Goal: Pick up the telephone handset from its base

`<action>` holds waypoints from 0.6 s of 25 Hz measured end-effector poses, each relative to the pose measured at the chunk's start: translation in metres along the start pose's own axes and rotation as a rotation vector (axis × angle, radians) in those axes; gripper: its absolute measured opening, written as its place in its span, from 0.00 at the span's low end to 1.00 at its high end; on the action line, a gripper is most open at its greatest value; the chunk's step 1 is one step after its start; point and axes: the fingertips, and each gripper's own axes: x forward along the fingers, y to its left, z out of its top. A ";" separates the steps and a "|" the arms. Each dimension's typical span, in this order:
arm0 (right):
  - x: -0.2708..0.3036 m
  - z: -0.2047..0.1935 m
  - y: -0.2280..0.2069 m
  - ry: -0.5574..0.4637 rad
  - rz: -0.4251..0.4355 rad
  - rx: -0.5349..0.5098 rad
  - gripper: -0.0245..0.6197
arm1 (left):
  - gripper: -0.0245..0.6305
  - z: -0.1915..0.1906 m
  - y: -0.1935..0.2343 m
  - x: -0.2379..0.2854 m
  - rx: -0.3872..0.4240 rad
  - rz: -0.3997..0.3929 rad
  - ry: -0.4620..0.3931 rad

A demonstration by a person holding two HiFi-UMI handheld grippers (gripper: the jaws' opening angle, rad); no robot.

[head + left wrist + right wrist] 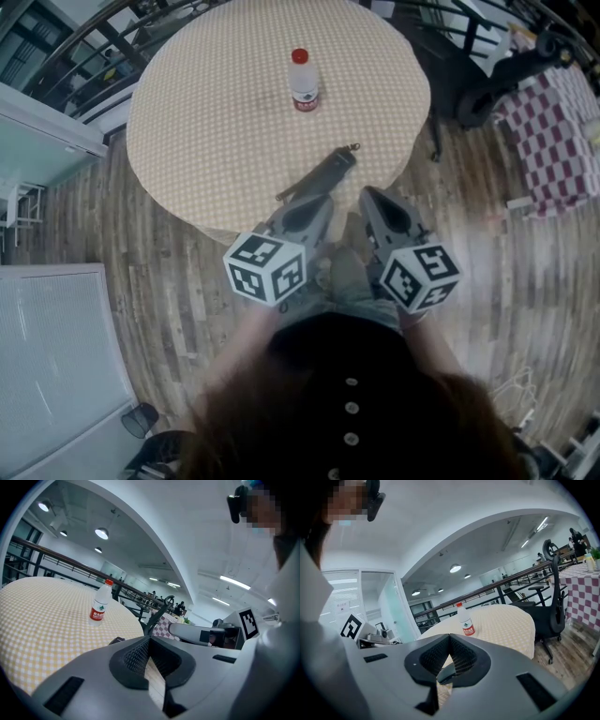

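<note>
The person's dark top [352,375] fills the bottom edge. Above it, the left gripper [323,202] and right gripper [372,195] are both closed and empty, just below the dark handset [319,175].

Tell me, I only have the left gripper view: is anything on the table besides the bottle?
Observer: Head view shows a dark elongated object lying by the table's near edge, just ahead of the left gripper.
Operator: Is a phone base beside it?
Observer: No base shows in any view; only the water bottle stands farther back.
Operator: Right gripper's jaws?
Observer: The right gripper view shows the right gripper shut, holding nothing.
</note>
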 end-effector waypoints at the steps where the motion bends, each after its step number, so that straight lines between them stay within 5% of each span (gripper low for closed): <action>1: 0.000 0.001 -0.001 0.001 0.003 0.001 0.05 | 0.05 0.000 0.001 0.001 0.000 0.003 0.000; 15: 0.016 0.010 -0.022 0.044 0.074 0.017 0.05 | 0.05 -0.003 0.006 0.029 -0.011 0.049 0.059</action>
